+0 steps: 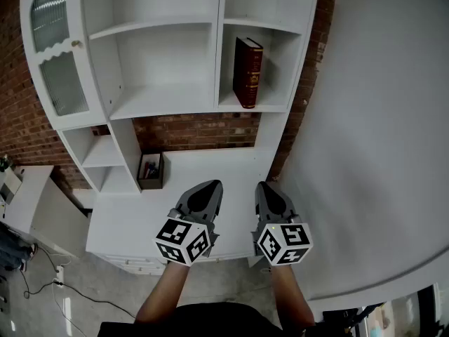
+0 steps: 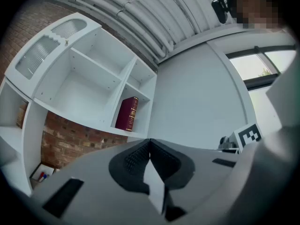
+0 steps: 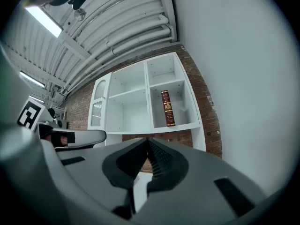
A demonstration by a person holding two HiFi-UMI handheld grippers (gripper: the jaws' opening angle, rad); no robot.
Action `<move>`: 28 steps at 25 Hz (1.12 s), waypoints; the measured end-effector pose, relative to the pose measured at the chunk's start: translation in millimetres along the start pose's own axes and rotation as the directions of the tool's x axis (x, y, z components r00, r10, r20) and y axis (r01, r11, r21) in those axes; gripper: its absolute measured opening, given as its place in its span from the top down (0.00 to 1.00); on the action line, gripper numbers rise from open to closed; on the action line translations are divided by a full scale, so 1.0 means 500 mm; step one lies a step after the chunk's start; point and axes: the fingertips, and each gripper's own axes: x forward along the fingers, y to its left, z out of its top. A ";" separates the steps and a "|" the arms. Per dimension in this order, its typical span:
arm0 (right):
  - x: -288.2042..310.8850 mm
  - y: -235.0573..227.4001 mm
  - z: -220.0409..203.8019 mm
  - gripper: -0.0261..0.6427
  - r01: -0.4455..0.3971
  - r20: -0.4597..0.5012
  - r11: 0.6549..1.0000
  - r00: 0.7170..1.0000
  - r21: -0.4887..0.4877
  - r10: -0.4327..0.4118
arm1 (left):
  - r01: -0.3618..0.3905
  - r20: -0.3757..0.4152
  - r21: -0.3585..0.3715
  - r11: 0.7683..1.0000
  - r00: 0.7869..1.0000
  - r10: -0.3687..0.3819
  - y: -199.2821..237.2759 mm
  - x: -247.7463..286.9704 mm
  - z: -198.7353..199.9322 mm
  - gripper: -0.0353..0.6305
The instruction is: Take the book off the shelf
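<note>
A dark red book (image 1: 247, 72) with gold lettering stands upright, leaning a little, in the lower right compartment of the white shelf unit (image 1: 165, 104). It also shows in the left gripper view as the book (image 2: 127, 114) and in the right gripper view as the book (image 3: 167, 108). Both grippers are held side by side over the counter, well short of the shelf and pointing toward it. My left gripper (image 1: 212, 185) is shut, its jaws meeting at the tip with nothing held (image 2: 149, 142). My right gripper (image 1: 264, 187) is shut and empty too (image 3: 147, 140).
The shelf's other compartments are bare. A glass-fronted door (image 1: 52, 55) is at the unit's left. A small open box (image 1: 150, 170) with pens sits on the white counter (image 1: 210, 163) below the brick back wall. A white wall (image 1: 379, 118) closes the right side.
</note>
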 end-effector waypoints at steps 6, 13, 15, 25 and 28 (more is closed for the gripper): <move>-0.010 -0.015 0.000 0.93 -0.024 0.006 0.999 1.000 0.039 0.024 | -0.015 -0.014 -0.009 1.000 1.000 0.014 -0.009 0.009 -0.013 0.92; -0.021 -0.061 -0.006 0.93 -0.034 -0.010 0.998 0.999 0.045 0.034 | -0.030 -0.018 0.003 1.000 0.999 0.030 -0.040 0.041 -0.030 0.92; -0.024 -0.076 -0.003 0.93 -0.035 -0.006 0.998 0.999 0.051 0.035 | -0.037 -0.025 0.004 0.999 0.999 0.037 -0.049 0.048 -0.038 0.92; -0.032 -0.117 -0.010 0.93 -0.079 -0.014 0.995 0.997 0.053 0.080 | -0.089 -0.042 0.038 0.995 0.995 0.091 -0.081 0.065 -0.056 0.92; -0.032 -0.123 -0.011 0.93 -0.085 -0.007 0.995 0.996 0.057 0.086 | -0.105 -0.043 0.047 0.993 0.993 0.107 -0.079 0.064 -0.055 0.92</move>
